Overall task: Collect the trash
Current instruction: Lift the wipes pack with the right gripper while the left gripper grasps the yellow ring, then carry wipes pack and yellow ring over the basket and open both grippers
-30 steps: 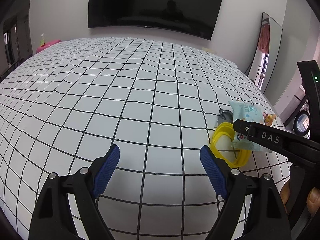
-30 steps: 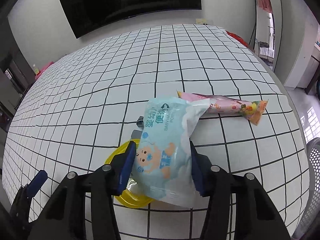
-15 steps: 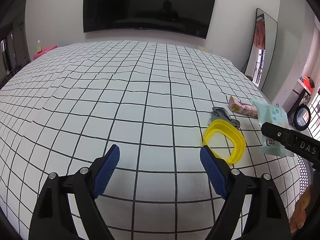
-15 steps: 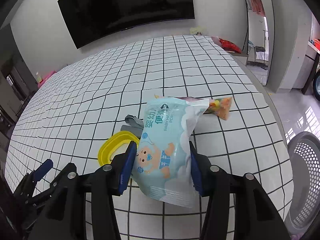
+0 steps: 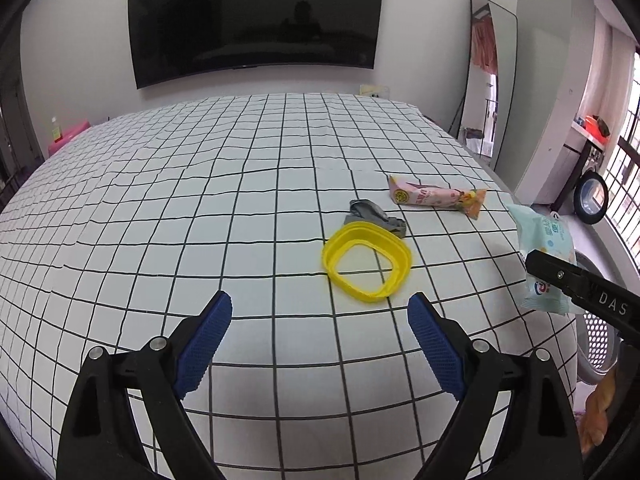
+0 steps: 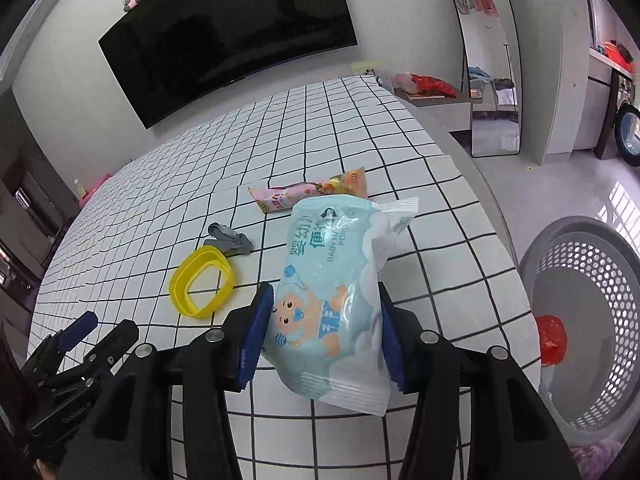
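My right gripper [image 6: 324, 340] is shut on a light-blue baby-wipes packet [image 6: 336, 296] and holds it above the bed's right edge; the packet also shows in the left wrist view [image 5: 546, 256]. On the checked bedsheet [image 5: 200, 200] lie a yellow plastic ring [image 5: 366, 264], a grey crumpled scrap [image 5: 374, 216] and a pink snack wrapper [image 5: 436, 198]. They also show in the right wrist view: the ring [image 6: 202, 284], the scrap [image 6: 232, 238], the wrapper [image 6: 312, 194]. My left gripper [image 5: 320, 344] is open and empty, short of the ring. A grey perforated basket [image 6: 592, 320] stands on the floor to the right with a red item [image 6: 551, 340] inside.
A large black TV [image 5: 256, 20] hangs on the far wall. A standing mirror [image 5: 490, 76] leans at the right. A washing machine [image 6: 628, 132] stands at far right. The bed edge [image 6: 500, 248] runs just left of the basket.
My right gripper has lifted the wipes packet off the bed and carried it right, so the basket has come into view. My left gripper has drawn back, uncovering the ring and wrapper.
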Action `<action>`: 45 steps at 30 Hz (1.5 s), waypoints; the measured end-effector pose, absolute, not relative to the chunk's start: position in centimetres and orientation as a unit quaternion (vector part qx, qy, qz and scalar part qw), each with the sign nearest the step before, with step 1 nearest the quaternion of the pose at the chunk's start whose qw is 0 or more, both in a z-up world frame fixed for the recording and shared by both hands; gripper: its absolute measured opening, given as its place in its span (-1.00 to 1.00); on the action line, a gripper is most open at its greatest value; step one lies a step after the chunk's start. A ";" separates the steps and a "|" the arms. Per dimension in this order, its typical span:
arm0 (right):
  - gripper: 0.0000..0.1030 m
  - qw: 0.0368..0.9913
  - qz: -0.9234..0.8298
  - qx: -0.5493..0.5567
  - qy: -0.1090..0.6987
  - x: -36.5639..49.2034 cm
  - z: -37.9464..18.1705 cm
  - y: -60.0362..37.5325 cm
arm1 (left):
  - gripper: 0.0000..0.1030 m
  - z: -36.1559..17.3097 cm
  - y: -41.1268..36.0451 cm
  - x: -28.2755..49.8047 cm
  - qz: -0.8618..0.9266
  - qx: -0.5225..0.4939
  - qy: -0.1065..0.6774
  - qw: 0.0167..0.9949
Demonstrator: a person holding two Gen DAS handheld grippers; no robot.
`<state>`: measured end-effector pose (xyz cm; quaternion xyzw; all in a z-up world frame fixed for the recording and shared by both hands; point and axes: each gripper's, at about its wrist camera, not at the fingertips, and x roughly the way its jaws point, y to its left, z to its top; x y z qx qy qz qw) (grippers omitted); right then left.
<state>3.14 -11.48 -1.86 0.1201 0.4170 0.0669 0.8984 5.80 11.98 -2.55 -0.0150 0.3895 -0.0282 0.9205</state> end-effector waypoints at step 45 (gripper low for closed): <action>-0.05 0.888 0.095 0.177 0.413 1.6 -2.6 -19.5 | 0.42 -6.9 7.1 12.1 0.008 -0.015 0.464 0.885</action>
